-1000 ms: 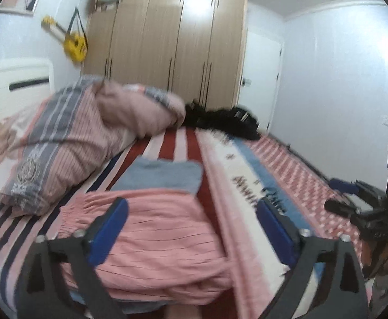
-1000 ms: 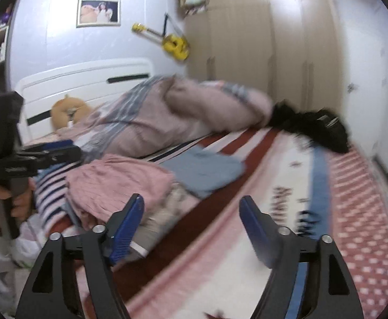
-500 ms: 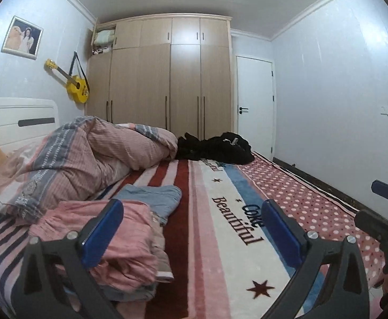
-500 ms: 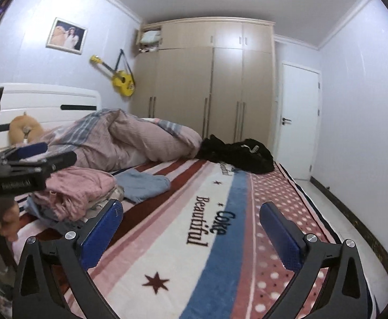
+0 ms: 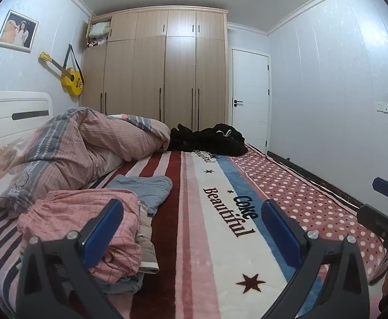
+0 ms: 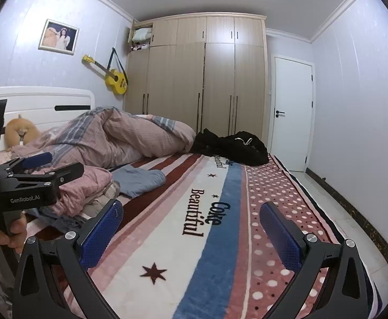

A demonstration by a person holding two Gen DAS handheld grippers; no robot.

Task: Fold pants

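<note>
A pair of pink checked cotton pants (image 5: 87,218) with a gathered elastic waistband lies bunched on top of a small heap of clothes (image 5: 130,279) at the near left of the striped fleece bed blanket (image 5: 220,239). It looks crumpled rather than squared off, so going by the pictures the fold is not finished, or this pair is one more waiting on a pile. A flatter blue-grey garment (image 5: 146,188) lies just beyond the heap; whether it is folded pants I cannot tell.

The left gripper (image 5: 191,231) hovers over the blanket beside the heap, jaws spread wide and empty. The right gripper (image 6: 191,234) hangs further right over the lettered stripe, jaws likewise released, gripping nothing.

What seems left is spreading the pink pair flat on the bare blanket and folding it
</note>
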